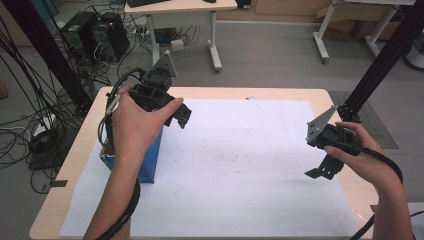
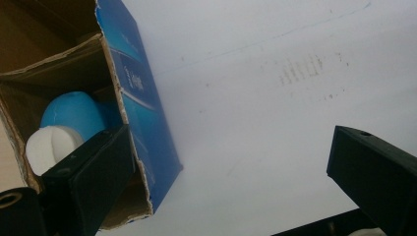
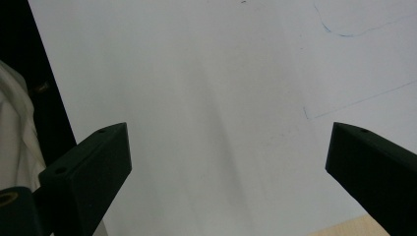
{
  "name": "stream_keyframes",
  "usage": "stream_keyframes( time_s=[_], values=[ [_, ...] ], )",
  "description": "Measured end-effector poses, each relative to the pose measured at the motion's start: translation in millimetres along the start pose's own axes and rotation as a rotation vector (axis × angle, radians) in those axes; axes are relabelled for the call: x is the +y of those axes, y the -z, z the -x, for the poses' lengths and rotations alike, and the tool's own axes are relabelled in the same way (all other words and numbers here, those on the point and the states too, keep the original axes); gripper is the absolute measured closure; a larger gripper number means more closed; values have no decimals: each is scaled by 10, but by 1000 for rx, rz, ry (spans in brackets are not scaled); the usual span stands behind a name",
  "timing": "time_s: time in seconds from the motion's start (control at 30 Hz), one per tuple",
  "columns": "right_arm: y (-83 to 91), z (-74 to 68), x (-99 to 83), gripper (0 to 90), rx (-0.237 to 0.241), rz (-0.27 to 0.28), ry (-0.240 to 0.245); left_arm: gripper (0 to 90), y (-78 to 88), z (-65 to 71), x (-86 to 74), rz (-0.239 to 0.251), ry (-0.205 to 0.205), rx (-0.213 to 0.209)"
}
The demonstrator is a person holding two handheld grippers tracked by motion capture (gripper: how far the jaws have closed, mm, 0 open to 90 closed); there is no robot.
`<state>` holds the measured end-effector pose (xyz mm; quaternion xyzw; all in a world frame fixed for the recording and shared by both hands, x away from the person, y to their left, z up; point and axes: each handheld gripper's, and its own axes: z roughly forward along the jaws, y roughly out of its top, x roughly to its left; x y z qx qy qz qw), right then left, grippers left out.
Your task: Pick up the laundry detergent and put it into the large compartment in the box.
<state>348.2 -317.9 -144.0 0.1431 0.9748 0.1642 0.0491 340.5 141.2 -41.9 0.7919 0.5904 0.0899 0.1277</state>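
Observation:
An open blue box (image 1: 150, 161) stands at the left of the white paper sheet (image 1: 240, 170), partly hidden by the person's left hand. Its brown inside (image 2: 44, 64) holds a blue rounded item (image 2: 74, 112) with a white cap (image 2: 50, 145). My left gripper (image 1: 181, 116) hovers open over the box's right wall (image 2: 142, 98), one jaw above the opening and the other above the paper. At the right side of the sheet my right gripper (image 1: 320, 172) is held open, with bare paper (image 3: 221, 98) between its jaws and nothing gripped.
The wooden table (image 1: 65, 180) shows around the sheet, which bears faint pen lines (image 3: 344, 29) and smudges (image 2: 305, 69). Behind the table are a white desk (image 1: 185, 10), computer towers (image 1: 97, 32), floor cables (image 1: 25, 130) and black frame posts (image 1: 385, 55).

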Motion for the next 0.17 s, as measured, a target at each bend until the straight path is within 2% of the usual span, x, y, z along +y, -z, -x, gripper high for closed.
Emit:
stream_keyframes(
  time_s=[0.17],
  values=[
    [3, -1, -17, 33, -3, 3, -2, 43, -7, 8, 13, -1, -5, -2]
  ],
)
